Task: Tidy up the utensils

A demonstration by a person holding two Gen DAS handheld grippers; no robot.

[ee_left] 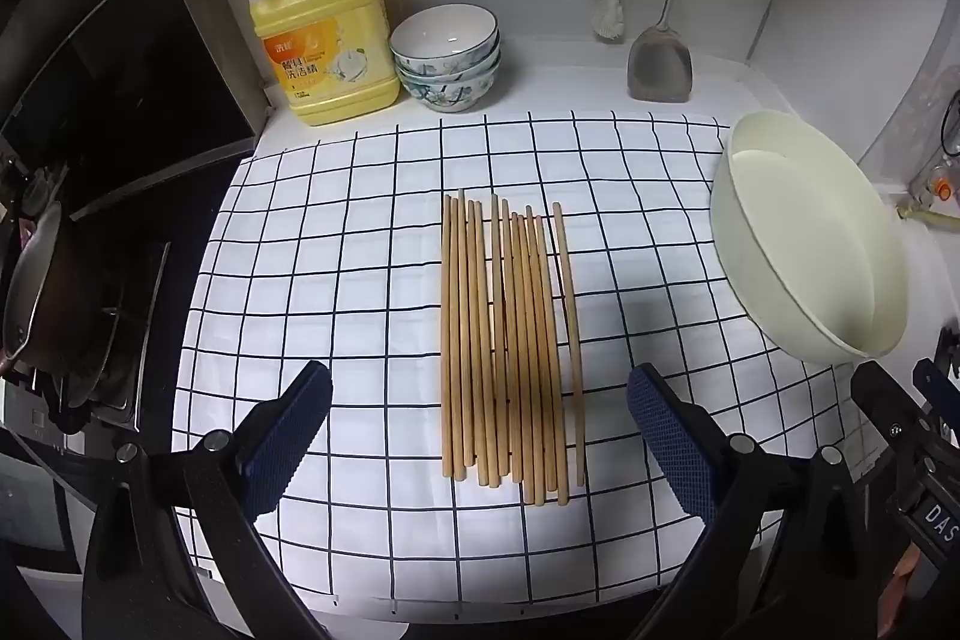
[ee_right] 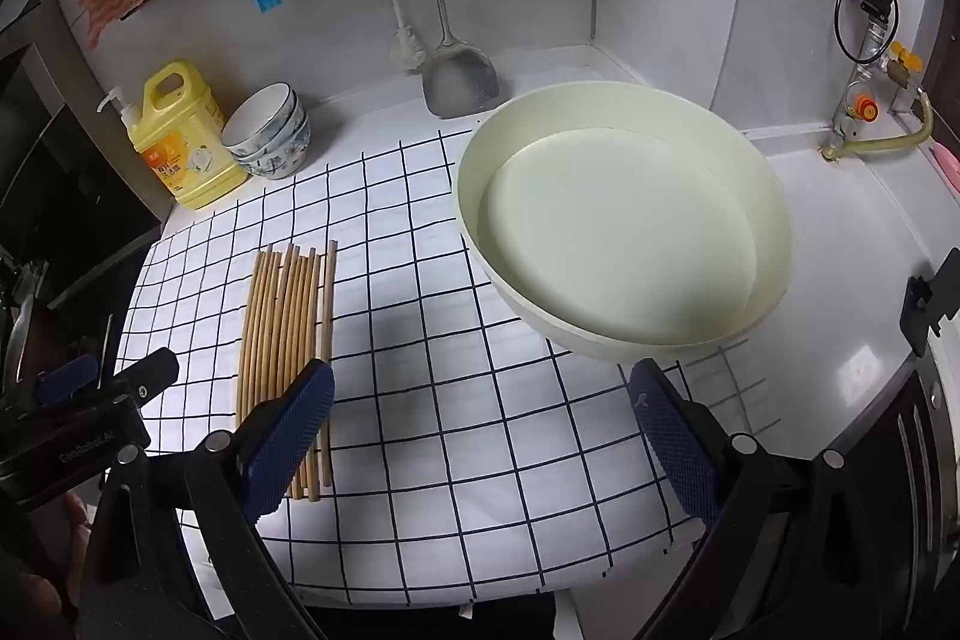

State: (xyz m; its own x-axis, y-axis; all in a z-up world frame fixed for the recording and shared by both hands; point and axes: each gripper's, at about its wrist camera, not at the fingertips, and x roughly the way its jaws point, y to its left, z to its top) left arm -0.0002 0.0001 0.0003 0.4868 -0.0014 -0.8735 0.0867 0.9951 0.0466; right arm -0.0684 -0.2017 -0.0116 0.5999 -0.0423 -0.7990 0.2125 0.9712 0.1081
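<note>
Left gripper (ee_left: 480,436): jaws wide apart, empty, hovering over the near ends of the chopsticks (ee_left: 510,340). Right gripper (ee_right: 480,436): jaws apart, empty, above bare checked cloth (ee_right: 480,460).

Chopsticks: loose row on the cloth, directly ahead of the left tool, left of the right tool.

Cream basin (ee_right: 774,220): empty, just beyond the right tool.

Progress: none gathered; everything left.

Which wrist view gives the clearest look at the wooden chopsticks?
The left wrist view: the chopsticks lie centred on the checked cloth, every stick visible end to end. In the right wrist view the chopsticks sit off to the left, smaller, with their near ends hidden behind one finger of the right tool.
</note>
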